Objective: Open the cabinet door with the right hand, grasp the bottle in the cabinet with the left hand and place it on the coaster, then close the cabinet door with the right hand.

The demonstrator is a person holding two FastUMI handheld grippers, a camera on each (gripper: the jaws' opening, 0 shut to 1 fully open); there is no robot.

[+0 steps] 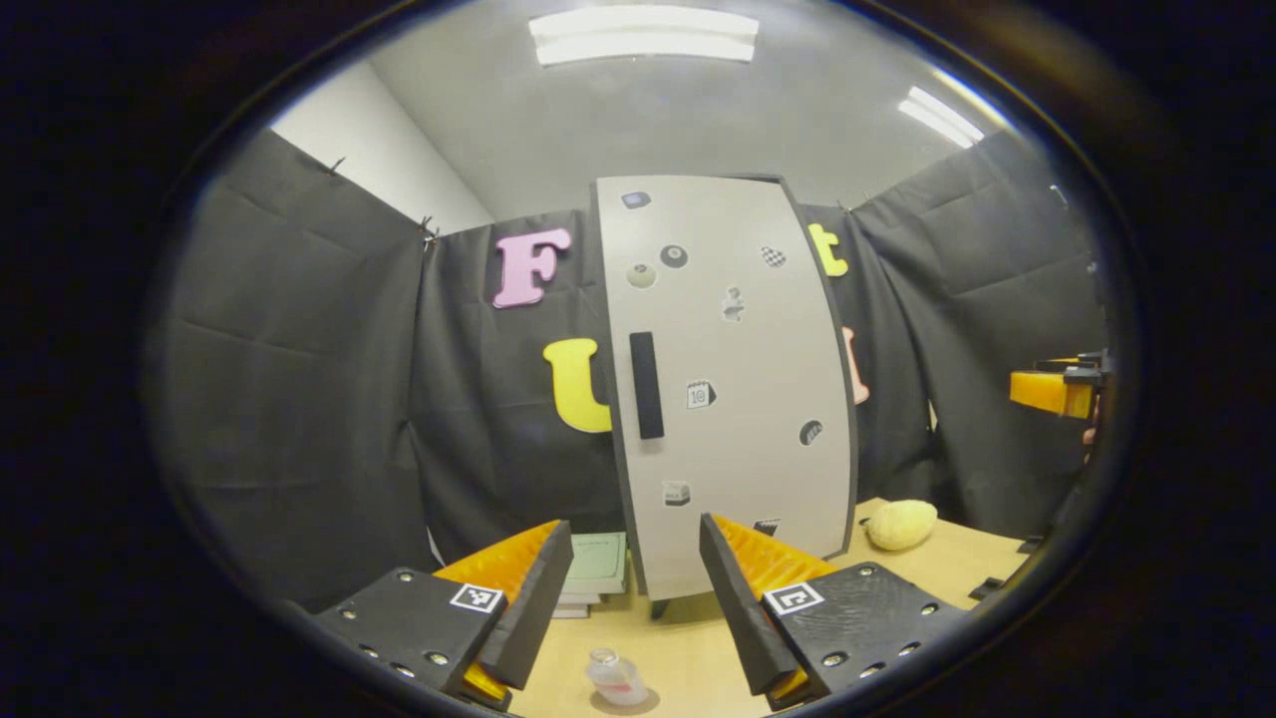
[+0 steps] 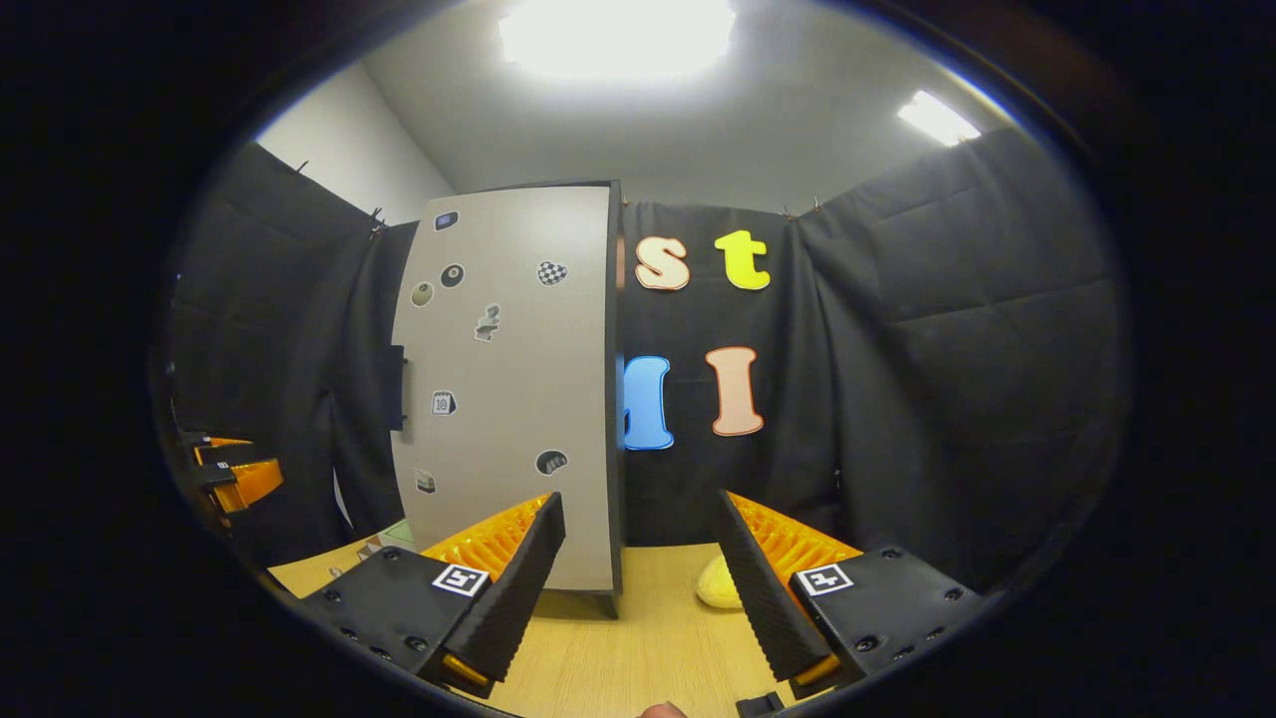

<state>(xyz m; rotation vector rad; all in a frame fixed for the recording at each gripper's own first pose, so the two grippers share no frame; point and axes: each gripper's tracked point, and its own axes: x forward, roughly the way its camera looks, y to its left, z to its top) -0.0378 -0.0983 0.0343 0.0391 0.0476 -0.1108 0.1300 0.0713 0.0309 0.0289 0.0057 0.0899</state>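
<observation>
- While the cabinet door (image 1: 733, 389) sits closed, the left gripper (image 1: 623, 588) hangs above the near edge of the tabletop (image 1: 688, 648) with its jaws spread wide and nothing between them.
- The cabinet (image 2: 508, 389) stands upright toward the back of the tabletop, pale front covered in little stickers, with a dark vertical handle (image 1: 646, 385) on the left side of the door in the left gripper view.
- Right down by the near edge, between the left gripper's fingers, there's a small clear bottle (image 1: 613, 676) with a pinkish base, sitting on a round coaster (image 1: 626, 701) that's barely peeking out under it. So the bottle's already out on the table, not in the cabinet.
- A stack of books or pads (image 1: 590, 573) sits at the cabinet's left foot, green cover on top.
- A yellow lumpy thing, kinda like a lemon or a sponge (image 1: 901, 525), rests on the tabletop to the right of the cabinet, clear of it.
- The right gripper (image 2: 638, 578) is also released, jaws wide apart, empty, pointing at the cabinet's right edge; in the left gripper view it pokes in at the far right edge, well off from the cabinet.
- In the right gripper view the left gripper pokes in at the far left.
</observation>
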